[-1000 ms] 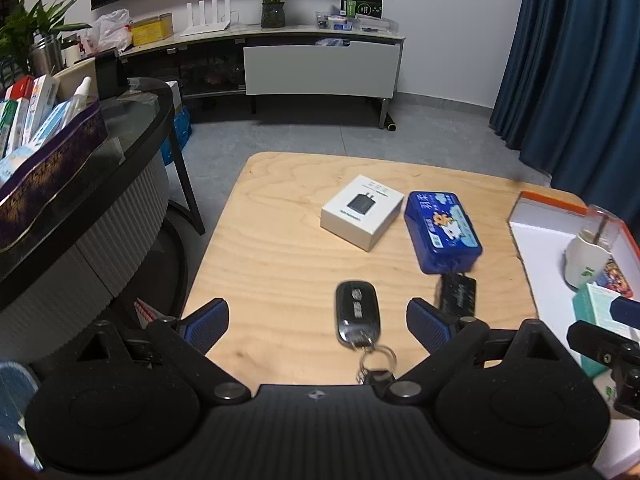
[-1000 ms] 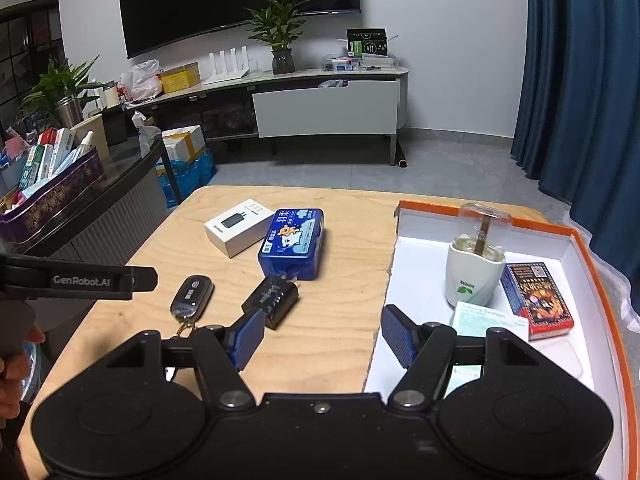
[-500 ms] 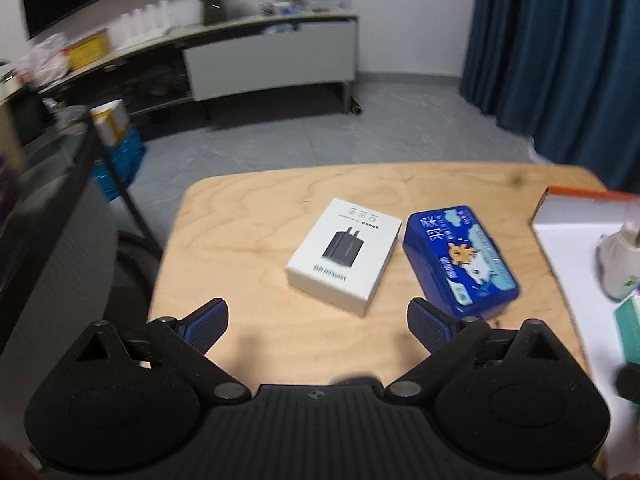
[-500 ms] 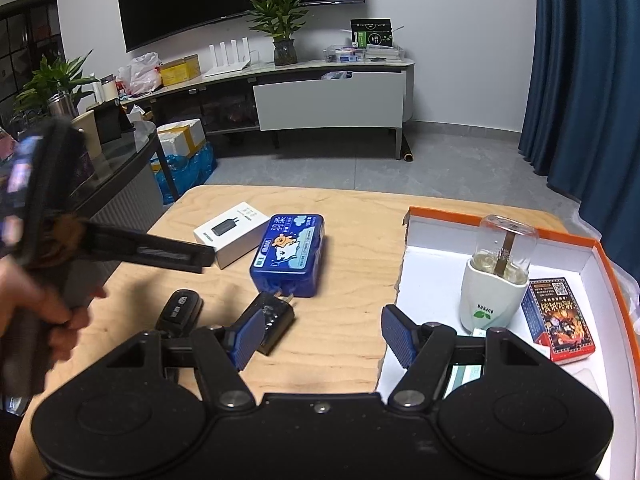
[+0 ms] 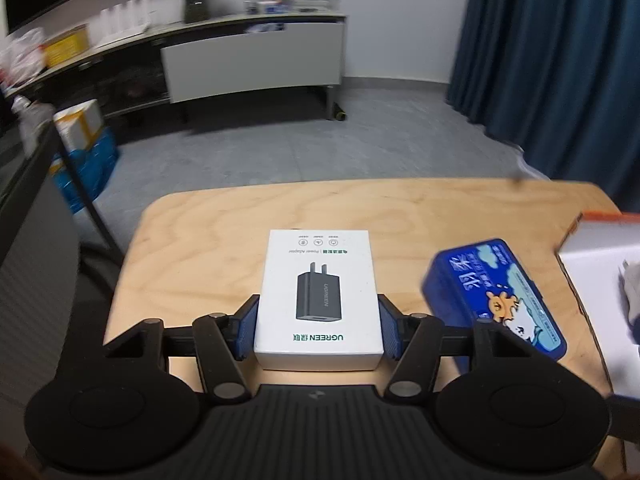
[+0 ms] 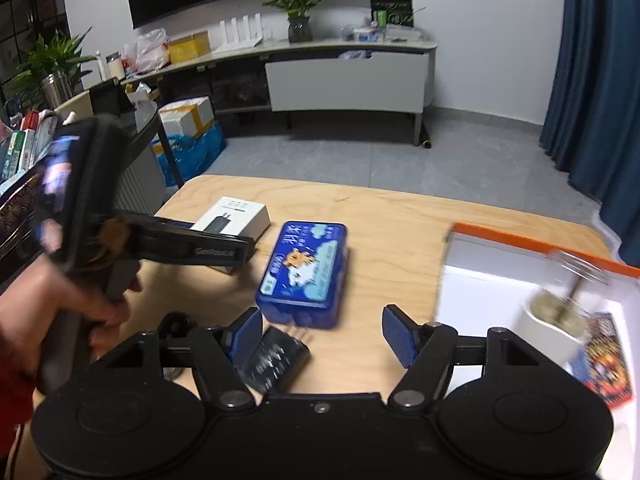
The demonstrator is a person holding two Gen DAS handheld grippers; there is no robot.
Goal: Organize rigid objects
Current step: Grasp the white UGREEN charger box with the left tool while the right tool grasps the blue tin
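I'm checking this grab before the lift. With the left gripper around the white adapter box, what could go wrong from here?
1. The left gripper is closing on only the near end of the white adapter box, so the far end may droop or pivot.
2. The blue tin lies close to the right finger; a sideways swing could knock it.

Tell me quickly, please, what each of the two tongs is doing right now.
Left tongs: closing on the white adapter box, pads against both its sides.
Right tongs: opening, holding nothing, near the blue tin.

Matt cardboard charger box (image 5: 318,292), pale grainy wood table (image 5: 400,208), seemingly
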